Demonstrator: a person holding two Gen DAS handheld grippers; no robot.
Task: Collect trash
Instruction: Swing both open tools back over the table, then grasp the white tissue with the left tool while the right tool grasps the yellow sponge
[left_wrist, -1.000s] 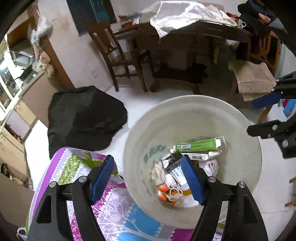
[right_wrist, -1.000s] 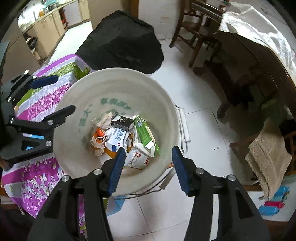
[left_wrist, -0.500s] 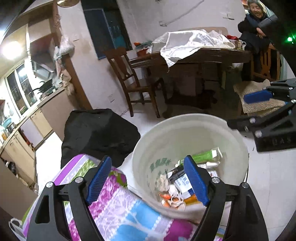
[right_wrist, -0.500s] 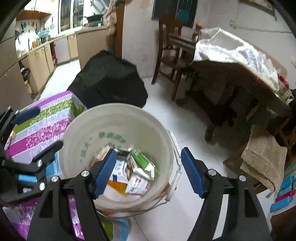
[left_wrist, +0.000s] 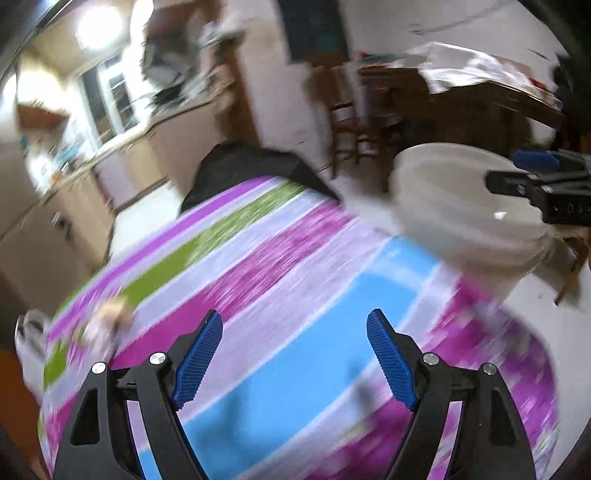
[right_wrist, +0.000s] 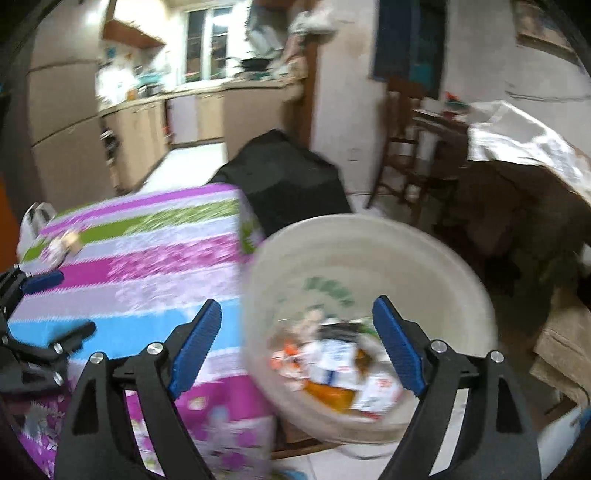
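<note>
Both grippers have swung away from the bucket (right_wrist: 369, 266) toward the striped table (left_wrist: 258, 295). The left gripper (left_wrist: 294, 363) and right gripper (right_wrist: 295, 349) are spread apart, empty. Trash (right_wrist: 332, 365) fills the bucket's bottom; a small scrap (right_wrist: 61, 245) remains on the table's far side.

The tablecloth (left_wrist: 280, 280) is striped purple, green, pale lilac and sky blue with what looks like a blurred flower print, the bucket (right_wrist: 369, 258) is cream with green lettering inside, and the gripper pads (right_wrist: 195, 347) are ribbed blue on black arms.
</note>
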